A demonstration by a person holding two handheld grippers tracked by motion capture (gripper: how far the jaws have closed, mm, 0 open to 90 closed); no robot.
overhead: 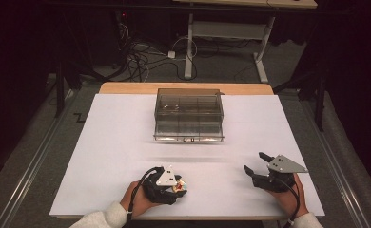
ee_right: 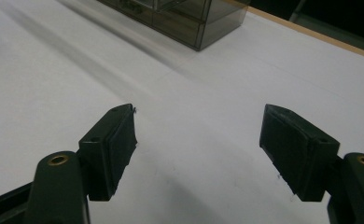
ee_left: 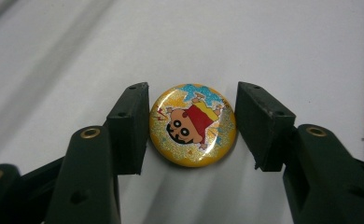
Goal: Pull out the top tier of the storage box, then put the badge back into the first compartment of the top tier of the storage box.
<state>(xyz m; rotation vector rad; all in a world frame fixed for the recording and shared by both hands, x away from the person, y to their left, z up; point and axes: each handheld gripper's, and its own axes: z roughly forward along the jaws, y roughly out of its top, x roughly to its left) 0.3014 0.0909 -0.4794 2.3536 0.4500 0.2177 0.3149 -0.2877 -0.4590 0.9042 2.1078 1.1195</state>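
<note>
White paper is covering the surface (overhead: 117, 142). Near its front edge, the left tool (ee_left: 192, 125) is closing around a cartoon pin badge (ee_left: 192, 124), pads touching its rim. The right tool (ee_right: 199, 149) is hovering wide open, empty. The clear drawer organiser (overhead: 189, 114) is waiting well beyond; carrying looks undone.

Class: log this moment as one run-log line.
left tool: shut on badge | right tool: open, idle | drawer box: untouched

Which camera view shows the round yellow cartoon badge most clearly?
The left gripper view: the round yellow cartoon badge lies large between the left tongs. The high view shows a small part beside them.
</note>
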